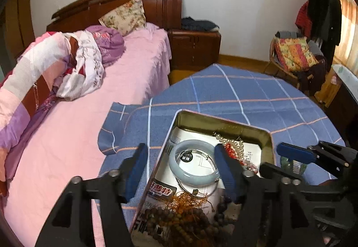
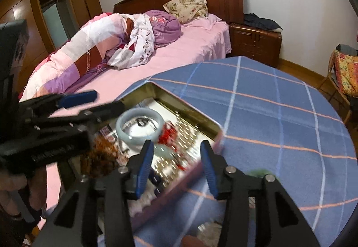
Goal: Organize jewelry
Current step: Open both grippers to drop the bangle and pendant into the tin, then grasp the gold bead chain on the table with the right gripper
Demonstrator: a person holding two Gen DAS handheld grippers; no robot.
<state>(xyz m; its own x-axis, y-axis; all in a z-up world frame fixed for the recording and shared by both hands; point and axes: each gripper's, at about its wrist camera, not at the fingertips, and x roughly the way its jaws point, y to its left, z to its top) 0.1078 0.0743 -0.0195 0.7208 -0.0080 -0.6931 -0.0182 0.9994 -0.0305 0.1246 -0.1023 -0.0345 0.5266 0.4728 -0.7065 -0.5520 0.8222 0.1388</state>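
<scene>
hidden/unclear: right wrist view is motion-blurred over the tin's near half, pearls smear into dotted streaks; a green blob on the cloth by the right gripper is too blurred to name; tin's near end is cut off by the frame bottom and the gripper bodies in the left wrist view; a hand is only partly seen at the left edge of the right wrist view.
left gripper (image 1: 181, 171): jaws spread wide, nothing pinched; no earlier picture to compare. Left finger hangs over the blue cloth just outside the tin's left wall, right finger is inside the tin.
right gripper (image 2: 176, 168): jaws apart, nothing pressed between the pads; straddles the tin's near-right wall, left finger over the contents, right finger over the cloth.
bangle (image 1: 193, 163): pale blue-grey, lies flat in the tin's middle, between the left gripper's fingers, just beside the right finger; touching cannot be told.
tin (image 1: 223, 120): open rectangular metal box on the table (image 1: 257, 94) with the blue checked cloth, near the edge closest to the bed (image 1: 138, 63).
tin contents: printed paper lining the bottom, bangle, thin silver ring under it, pearl strand (image 1: 235, 143) and red beads (image 1: 230, 149) along the right wall, brown wooden beads (image 1: 179, 222) with an orange tassel at the near end.
</scene>
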